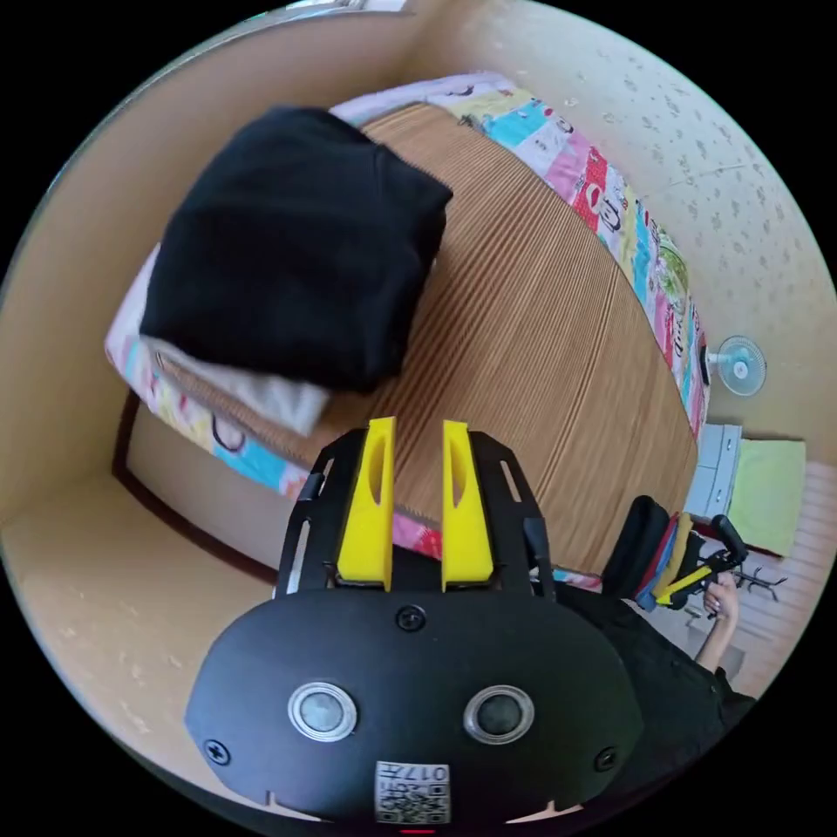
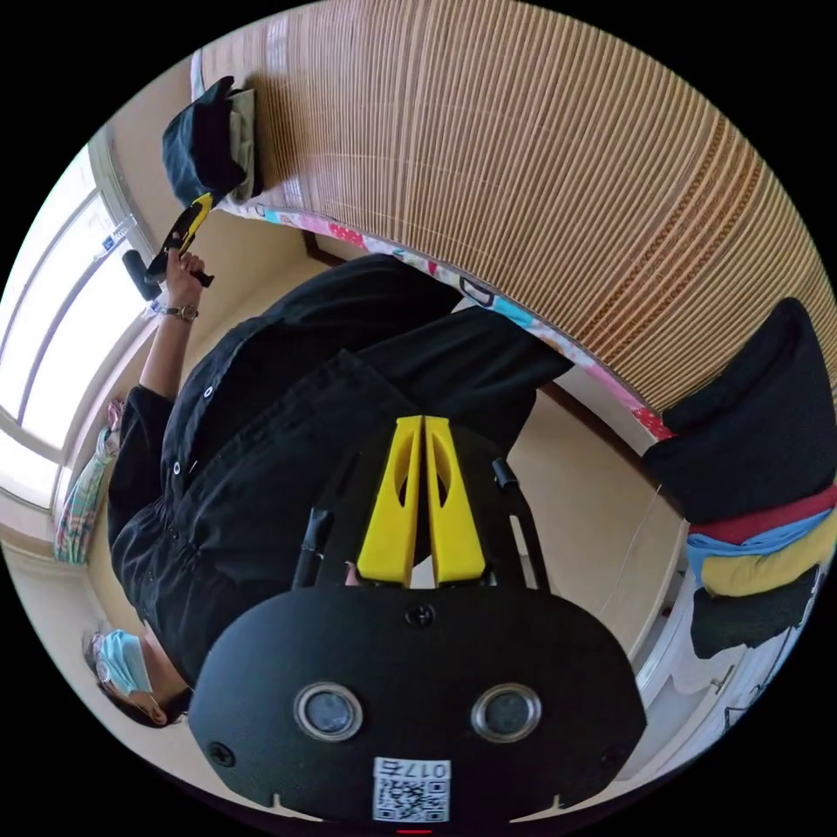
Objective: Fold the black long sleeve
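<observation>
Slatted bamboo matting [image 1: 540, 323] covers a bed edged by a bright patterned sheet [image 1: 610, 187], with beige floor around it. No container shows here. Ahead of the left gripper [image 1: 417, 432], the black long sleeve [image 1: 296, 244] lies folded on a pale folded cloth [image 1: 261, 392] at the mat's corner. Its yellow jaws stand slightly apart and empty, clear of the garment. In the right gripper view, the right gripper [image 2: 423, 423] has its jaws pressed together on nothing, aimed at the person's dark clothing [image 2: 288, 427]. Beside it sits a stack of folded clothes [image 2: 758, 514].
</observation>
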A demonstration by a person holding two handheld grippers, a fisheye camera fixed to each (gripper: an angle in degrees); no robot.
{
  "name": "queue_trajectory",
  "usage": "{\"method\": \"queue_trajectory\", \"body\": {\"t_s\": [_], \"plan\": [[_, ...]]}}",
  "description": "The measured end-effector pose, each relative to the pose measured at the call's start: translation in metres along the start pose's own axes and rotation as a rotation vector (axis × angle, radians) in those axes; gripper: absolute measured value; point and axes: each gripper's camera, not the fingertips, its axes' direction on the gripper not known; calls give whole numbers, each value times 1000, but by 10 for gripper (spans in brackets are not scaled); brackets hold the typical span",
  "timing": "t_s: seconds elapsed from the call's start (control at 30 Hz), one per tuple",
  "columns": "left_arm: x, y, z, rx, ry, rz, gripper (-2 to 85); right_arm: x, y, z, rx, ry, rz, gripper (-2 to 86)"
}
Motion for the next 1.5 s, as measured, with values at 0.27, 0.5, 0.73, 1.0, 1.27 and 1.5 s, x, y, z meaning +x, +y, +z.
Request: {"method": "queue_trajectory", "body": {"t_s": [0.27, 0.5, 0.73, 1.0, 1.27, 1.5], "plan": [[19, -52, 8, 19, -299, 194, 128, 14, 50, 54, 238, -276, 17, 7], [-32, -25, -3, 7, -12, 166, 11, 51, 107, 109, 442, -456, 51, 7], [-71, 70, -187, 219, 832, 801, -7, 45, 152, 111, 756, -450, -157, 19], [-16, 204, -296, 565, 1625, 1621, -8, -32, 222, 97, 1036, -334, -789, 108], [70, 254, -234, 440, 2535, 1521, -7, -84, 285, 171, 1040, 14, -1050, 198], [126, 310, -209, 200, 2847, 1473, -6, -19, 294, 244, 887, -251, -1237, 183]]}}
